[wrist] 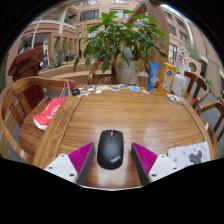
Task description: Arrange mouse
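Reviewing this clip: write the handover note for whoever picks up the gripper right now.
Gripper: open, with a gap at either side of the mouse.
Mouse: black, resting on the wooden table between the two fingers, not lifted.
Beyond: potted plant and small items at the table's far edge.
Done: gripper lined up around the mouse.
Left: close on it, then move it to its place.

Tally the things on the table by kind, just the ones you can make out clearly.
Mouse, between the open fingers of the gripper: 1
Potted plant: 1
Red packet: 1
Chairs around the table: left, right: 2
Small items beyond are too small to count.
Total: 5
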`<state>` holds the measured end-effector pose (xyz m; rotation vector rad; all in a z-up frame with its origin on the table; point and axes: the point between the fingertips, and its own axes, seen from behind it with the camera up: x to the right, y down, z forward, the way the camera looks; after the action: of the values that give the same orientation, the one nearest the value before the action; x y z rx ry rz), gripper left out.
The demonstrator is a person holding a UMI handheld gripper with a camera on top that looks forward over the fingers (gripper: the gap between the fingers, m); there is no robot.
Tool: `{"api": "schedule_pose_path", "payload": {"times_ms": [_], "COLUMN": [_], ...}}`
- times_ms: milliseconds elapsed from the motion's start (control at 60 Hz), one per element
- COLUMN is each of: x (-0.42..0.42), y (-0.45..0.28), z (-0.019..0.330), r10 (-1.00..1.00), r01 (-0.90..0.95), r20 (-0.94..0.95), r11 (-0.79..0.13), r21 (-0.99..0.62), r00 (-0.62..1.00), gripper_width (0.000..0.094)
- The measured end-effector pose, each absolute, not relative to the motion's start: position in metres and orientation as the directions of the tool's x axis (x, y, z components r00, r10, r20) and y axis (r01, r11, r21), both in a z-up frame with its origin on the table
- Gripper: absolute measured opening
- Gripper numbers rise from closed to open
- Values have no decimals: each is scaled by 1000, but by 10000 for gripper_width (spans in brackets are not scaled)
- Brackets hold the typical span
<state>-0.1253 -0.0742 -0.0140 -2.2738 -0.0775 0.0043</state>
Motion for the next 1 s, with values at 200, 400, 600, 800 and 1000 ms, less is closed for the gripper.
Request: {"api": "schedule_pose_path", "payload": {"times_ms": [200,400,600,800,1000], "x": [-129,-131,-134,-49,71], "y": [-64,-68,-80,-123,-130], "z": [-16,-12,143,320,249], "r10": [16,53,159,207,64], "r01": [25,36,-54,-119,-31], "r20": [20,1,-143,-156,-51], "r11": [-643,-664,-463,-179,-282], "r21": [-765,-747,-885,-977,-959], "r00": [1000,999,977,966,997], "gripper_width": [428,343,345,341,340]}}
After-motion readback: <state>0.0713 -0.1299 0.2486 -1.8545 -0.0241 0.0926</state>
